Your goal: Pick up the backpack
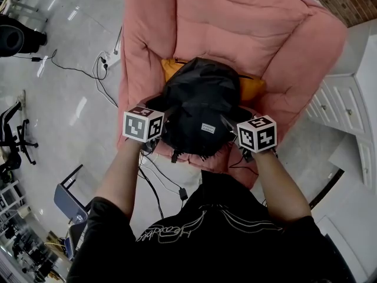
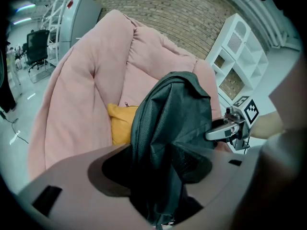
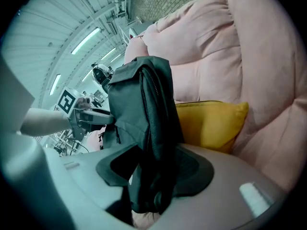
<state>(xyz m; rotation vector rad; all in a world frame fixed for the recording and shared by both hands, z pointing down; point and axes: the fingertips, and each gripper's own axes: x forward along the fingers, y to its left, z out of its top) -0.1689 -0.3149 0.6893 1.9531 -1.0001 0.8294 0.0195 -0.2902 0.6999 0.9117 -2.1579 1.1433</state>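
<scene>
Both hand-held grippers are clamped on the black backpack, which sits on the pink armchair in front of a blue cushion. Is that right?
Not quite: the cushion is yellow, not blue, as the right gripper view shows. The rest holds: the left hand-held gripper and the right hand-held gripper both pinch the black backpack, which sits on the pink armchair.

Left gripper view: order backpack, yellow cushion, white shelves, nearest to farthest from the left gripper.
1. Backpack, between the jaws.
2. Yellow cushion, just behind it, on the left.
3. White shelves, far right, in the background.
</scene>
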